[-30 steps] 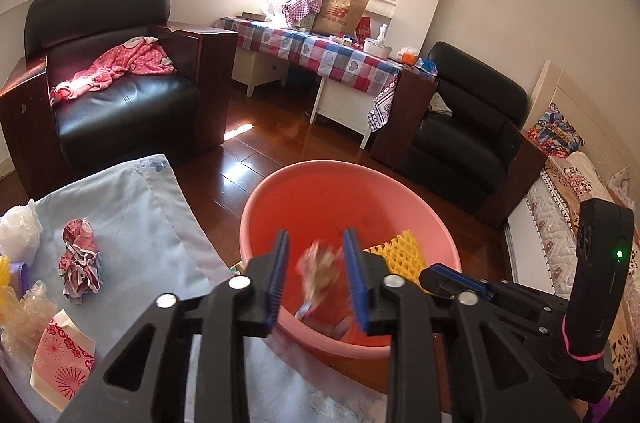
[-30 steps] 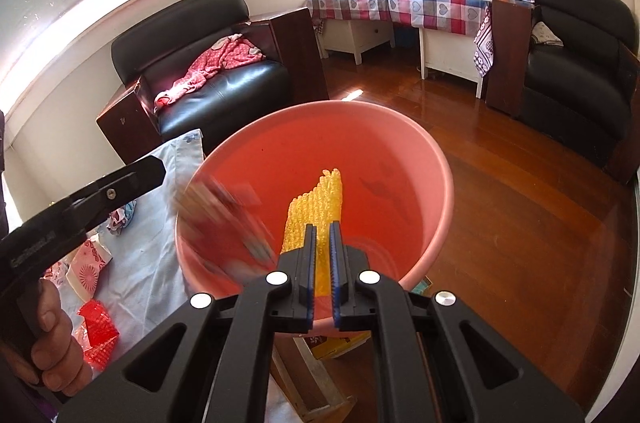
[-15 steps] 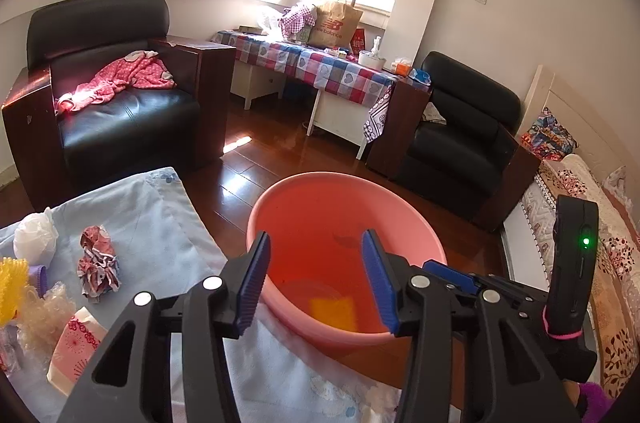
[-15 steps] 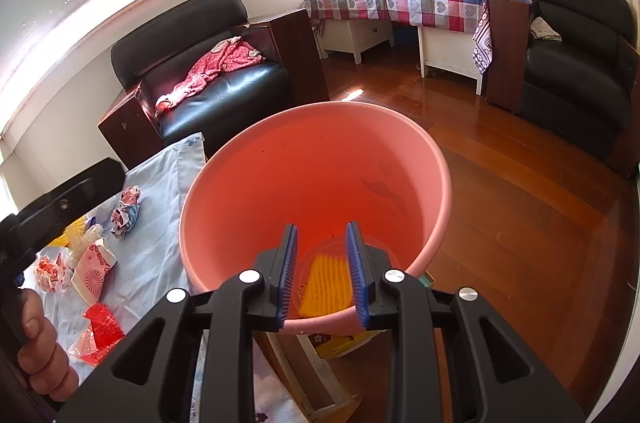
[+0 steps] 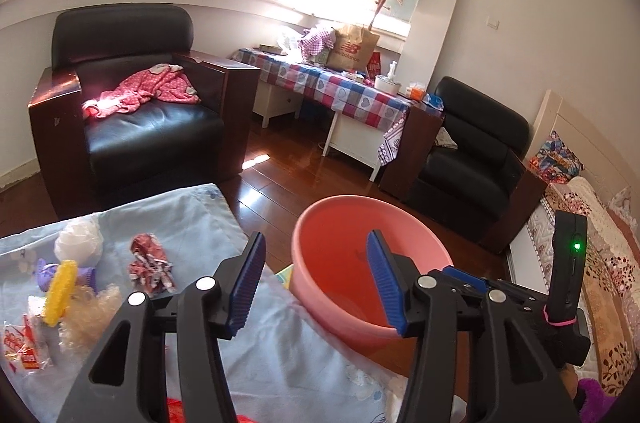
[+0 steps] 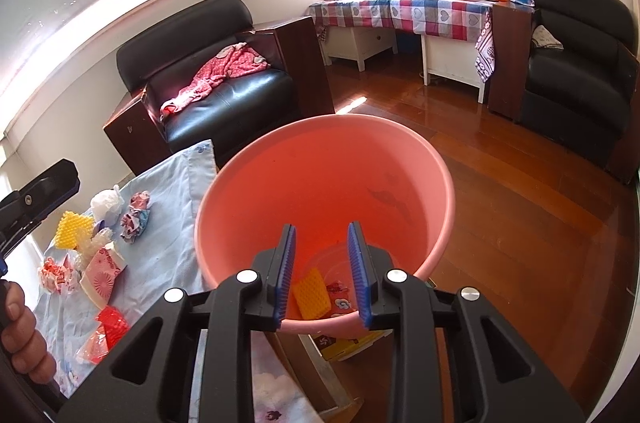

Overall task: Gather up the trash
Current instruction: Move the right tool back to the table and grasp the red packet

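Trash [image 6: 100, 259]: wrappers, foam net, crumpled paper on tabletop [image 6: 172, 223], nine o'clock of basin [image 6: 440, 183]. Light, soft, crushable; pinch mid-bulk. Left tongs [image 5: 316, 283] just opening wide, empty. Right tongs [image 6: 320, 271] partly apart, empty, over basin.

Left gripper [image 5: 316, 283] dropped its wrapper, jaws widened, pulled back from basin [image 6: 440, 183]; right gripper [image 6: 322, 273] released yellow foam net [image 6: 312, 293]. Both pieces now lie in basin.
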`<control>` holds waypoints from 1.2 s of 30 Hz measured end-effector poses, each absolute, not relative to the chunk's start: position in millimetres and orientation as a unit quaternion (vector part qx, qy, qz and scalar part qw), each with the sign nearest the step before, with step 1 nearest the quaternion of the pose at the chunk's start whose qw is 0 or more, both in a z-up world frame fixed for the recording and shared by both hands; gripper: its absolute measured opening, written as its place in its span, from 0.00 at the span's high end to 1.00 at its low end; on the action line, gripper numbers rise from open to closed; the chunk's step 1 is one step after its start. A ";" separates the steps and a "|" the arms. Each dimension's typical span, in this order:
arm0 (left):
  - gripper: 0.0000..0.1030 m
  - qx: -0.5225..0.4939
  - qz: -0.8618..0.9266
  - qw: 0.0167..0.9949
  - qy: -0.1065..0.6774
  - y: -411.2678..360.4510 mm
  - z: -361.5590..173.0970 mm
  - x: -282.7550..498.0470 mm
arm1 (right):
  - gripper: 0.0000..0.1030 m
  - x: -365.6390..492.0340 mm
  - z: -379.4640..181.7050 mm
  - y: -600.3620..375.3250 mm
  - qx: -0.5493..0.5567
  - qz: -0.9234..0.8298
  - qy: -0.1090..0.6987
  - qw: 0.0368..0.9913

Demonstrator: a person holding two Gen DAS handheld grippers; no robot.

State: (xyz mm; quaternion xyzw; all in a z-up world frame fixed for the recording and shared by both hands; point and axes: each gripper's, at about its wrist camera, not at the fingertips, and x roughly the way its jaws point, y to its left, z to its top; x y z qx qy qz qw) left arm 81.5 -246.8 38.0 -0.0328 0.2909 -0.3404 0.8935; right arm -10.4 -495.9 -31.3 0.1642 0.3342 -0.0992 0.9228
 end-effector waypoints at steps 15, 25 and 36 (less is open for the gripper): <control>0.45 -0.033 -0.235 0.936 0.258 -133.2 51.9 61.2 | 0.57 -10.9 -16.1 -431.5 0.158 0.032 0.337 0.928; 0.45 -0.048 -0.196 0.936 0.290 -80.4 29.3 53.1 | 0.57 -4.9 -25.3 -361.7 0.127 0.125 0.373 0.911; 0.46 -0.050 -0.184 0.930 0.314 -70.3 10.0 45.8 | 0.57 9.9 -54.9 -321.6 0.121 0.157 0.412 0.889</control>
